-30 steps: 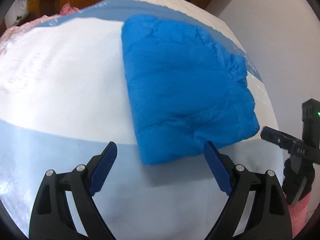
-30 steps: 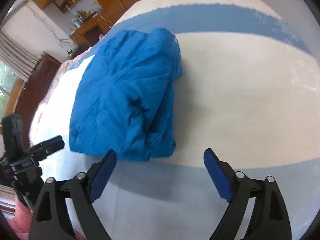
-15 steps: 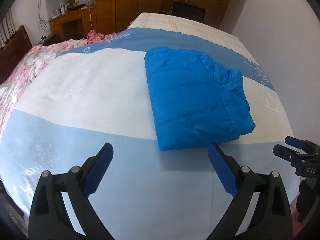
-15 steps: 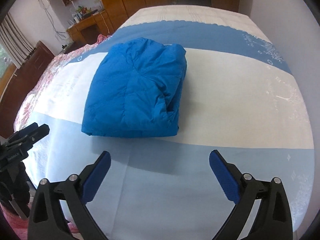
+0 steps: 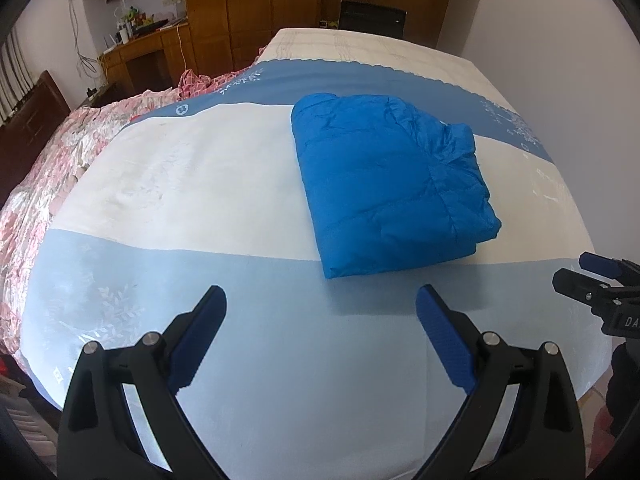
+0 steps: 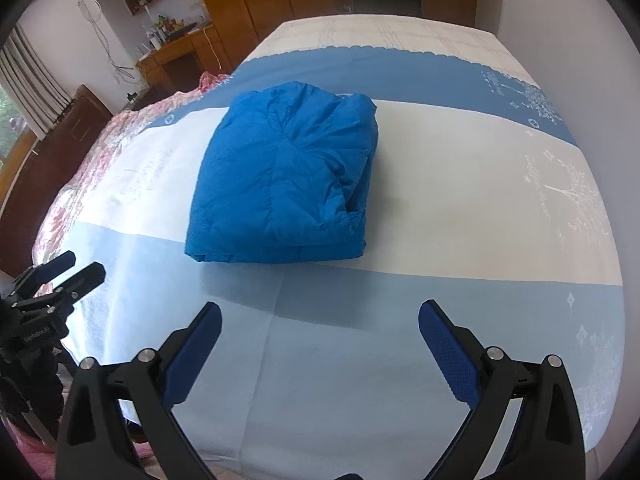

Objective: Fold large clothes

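A blue puffer jacket (image 5: 384,184) lies folded into a compact rectangle on the bed's white band; it also shows in the right wrist view (image 6: 288,176). My left gripper (image 5: 320,312) is open and empty, held over the light-blue band well short of the jacket's near edge. My right gripper (image 6: 320,324) is open and empty, likewise back from the jacket. Each gripper shows in the other's view: the right gripper at the right edge (image 5: 588,276), the left gripper at the left edge (image 6: 64,272).
The bed (image 5: 180,184) has a blue and white striped cover. A pink floral quilt (image 5: 48,168) is bunched along its left side. A wooden desk (image 5: 144,52) and wardrobes (image 5: 256,8) stand beyond. A white wall (image 6: 580,40) runs along the right.
Both grippers have pulled back and up from the folded jacket, which now looks smaller and farther off. The jacket has stayed in place. Both grippers stay open.
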`<state>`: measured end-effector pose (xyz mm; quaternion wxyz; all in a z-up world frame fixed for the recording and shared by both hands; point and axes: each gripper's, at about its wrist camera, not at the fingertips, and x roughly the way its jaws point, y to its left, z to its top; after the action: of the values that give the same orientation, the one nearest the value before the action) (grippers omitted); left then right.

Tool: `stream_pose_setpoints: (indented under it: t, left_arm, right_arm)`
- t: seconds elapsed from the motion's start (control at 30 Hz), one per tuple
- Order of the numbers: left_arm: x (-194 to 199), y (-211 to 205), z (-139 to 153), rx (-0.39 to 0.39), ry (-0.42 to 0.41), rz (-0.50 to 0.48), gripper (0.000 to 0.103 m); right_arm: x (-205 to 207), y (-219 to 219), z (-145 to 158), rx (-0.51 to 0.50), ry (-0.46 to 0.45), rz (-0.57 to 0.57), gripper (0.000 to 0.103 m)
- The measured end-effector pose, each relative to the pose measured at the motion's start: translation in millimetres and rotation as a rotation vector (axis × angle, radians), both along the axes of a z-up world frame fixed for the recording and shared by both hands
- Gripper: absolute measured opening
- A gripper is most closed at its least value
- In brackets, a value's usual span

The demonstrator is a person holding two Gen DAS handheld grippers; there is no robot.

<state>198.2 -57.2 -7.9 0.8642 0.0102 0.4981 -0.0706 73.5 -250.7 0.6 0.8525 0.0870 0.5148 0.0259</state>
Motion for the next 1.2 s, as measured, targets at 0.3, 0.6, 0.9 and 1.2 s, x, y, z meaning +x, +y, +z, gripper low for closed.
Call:
stream_pose_setpoints:
  t: [0.3, 0.6, 0.9, 1.2]
  left_arm:
    - [-11.8, 1.9, 7.6, -0.003, 0.0, 0.004, 0.095]
    - [-18.4, 2.7, 7.5, 0.016, -0.003, 0.001, 0.095]
    - [-19.7, 3.1, 6.3, 0.02, -0.003, -0.003, 0.095]
    - [-20.1, 2.8, 7.2, 0.022, -0.002, -0.007, 0.095]
  right_arm:
    - [-7.8, 11.4, 7.6, -0.027, -0.005, 0.021, 0.099]
    - [-11.2, 11.3, 6.6, -0.038, -0.001, 0.024, 0.099]
    - [-12.2, 11.1, 6.5, -0.041, -0.002, 0.028, 0.099]
    - [-12.0, 9.1, 6.3, -0.035, -0.002, 0.029, 0.099]
